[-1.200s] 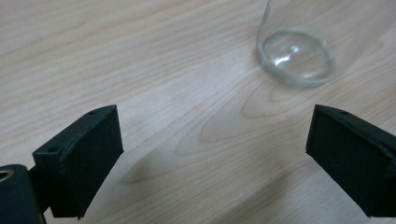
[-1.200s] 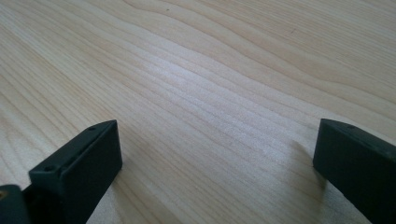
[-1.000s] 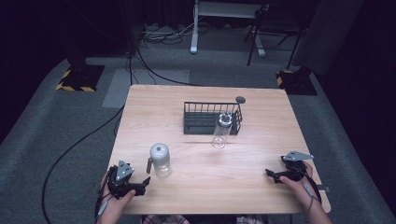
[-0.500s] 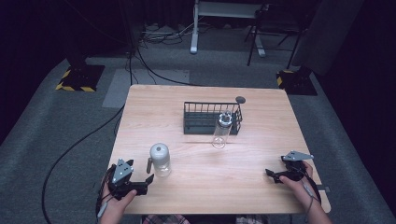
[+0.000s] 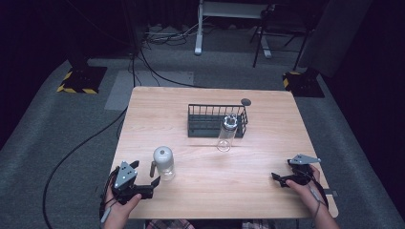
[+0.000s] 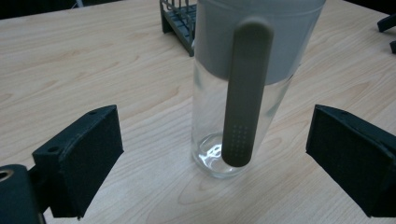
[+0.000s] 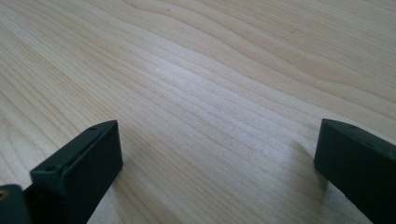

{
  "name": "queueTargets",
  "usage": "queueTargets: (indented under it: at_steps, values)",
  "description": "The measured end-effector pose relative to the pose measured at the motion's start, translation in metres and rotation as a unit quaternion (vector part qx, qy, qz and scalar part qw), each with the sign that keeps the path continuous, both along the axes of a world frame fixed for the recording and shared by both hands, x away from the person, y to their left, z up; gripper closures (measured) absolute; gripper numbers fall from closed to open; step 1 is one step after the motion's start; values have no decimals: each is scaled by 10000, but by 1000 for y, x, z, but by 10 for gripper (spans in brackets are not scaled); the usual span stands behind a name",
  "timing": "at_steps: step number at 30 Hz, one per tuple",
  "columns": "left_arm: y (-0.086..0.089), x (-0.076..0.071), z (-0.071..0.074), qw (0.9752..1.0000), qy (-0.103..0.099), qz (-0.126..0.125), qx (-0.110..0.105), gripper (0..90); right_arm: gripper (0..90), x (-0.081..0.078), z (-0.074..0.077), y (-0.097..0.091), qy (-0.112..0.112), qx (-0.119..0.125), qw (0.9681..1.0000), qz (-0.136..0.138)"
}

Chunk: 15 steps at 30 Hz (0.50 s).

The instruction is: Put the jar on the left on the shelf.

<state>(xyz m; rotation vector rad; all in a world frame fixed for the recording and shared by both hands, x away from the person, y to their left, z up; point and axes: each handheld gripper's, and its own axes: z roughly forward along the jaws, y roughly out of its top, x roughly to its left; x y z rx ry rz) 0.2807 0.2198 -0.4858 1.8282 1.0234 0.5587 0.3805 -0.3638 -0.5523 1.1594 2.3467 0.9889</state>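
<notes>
Bottle with the grey lid [image 5: 163,162] stands upright near the table's [image 5: 267,200] front-left, roughly 7 o'clock from the table centre; left gripper [image 5: 154,185] sits just at its 7 o'clock, jaws spread wide and released, nothing pinched; in the left gripper view the bottle [image 6: 243,88] stands between and beyond the two pads, grey strap [image 6: 246,93] facing the camera, so the line-up looks like an approach for a side grasp on the clear lower body, pads either side of the strap; gap is wider than the bottle, which leaves margin for the closing.

Right gripper [image 5: 279,179] rests at about 4 o'clock near the front-right edge, jaws likewise released and empty; its own view has bare wood grain [image 7: 201,93] between the pads; probably parked out of the way while the left works.

Second bottle [image 5: 228,133], clear with a clear cap, stands upright at 12 o'clock, touching or just in front of the black wire basket [image 5: 203,125]; cannot tell which; basket likely the drop-off.
</notes>
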Motion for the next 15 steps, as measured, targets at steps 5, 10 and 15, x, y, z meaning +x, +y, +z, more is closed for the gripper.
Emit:
queueTargets:
  at_steps: [5, 10, 15]
  values:
    - [-4, 1, 5, 9999, -81, -44, -64, 36, 9, 0, 0, 0, 0, 1, 10000, 0]
    - [-9, 2, 10, 9998, -149, -100, -97, 36, 9, 0, 0, 0, -2, 1, 10000, 1]
    - [-12, 4, 13, 9995, -218, -143, -151, 36, 8, 0, 0, 0, 1, 6, 10000, 4]
